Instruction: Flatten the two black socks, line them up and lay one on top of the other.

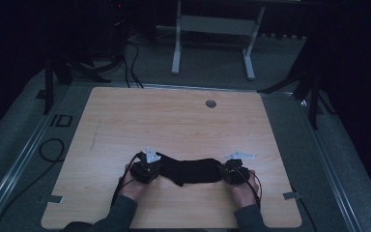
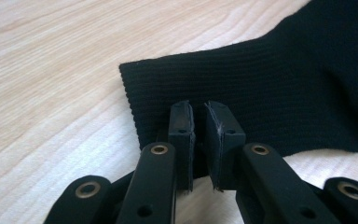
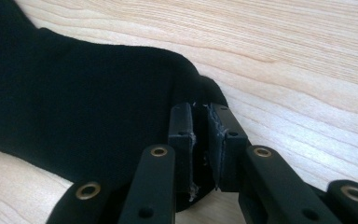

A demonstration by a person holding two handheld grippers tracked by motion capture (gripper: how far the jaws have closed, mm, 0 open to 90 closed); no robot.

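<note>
Sock lying stretched on worktop, left claw pinching its ribbed cuff, right claw pinching its toe; likely flattening now, folding coming next.

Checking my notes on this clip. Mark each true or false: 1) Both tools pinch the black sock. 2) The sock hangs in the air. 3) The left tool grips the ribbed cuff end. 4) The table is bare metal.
1) True: the left tool and right tool are each shut on the black sock.
2) False: it lies on the table.
3) True.
4) False: it is light wood.
</note>
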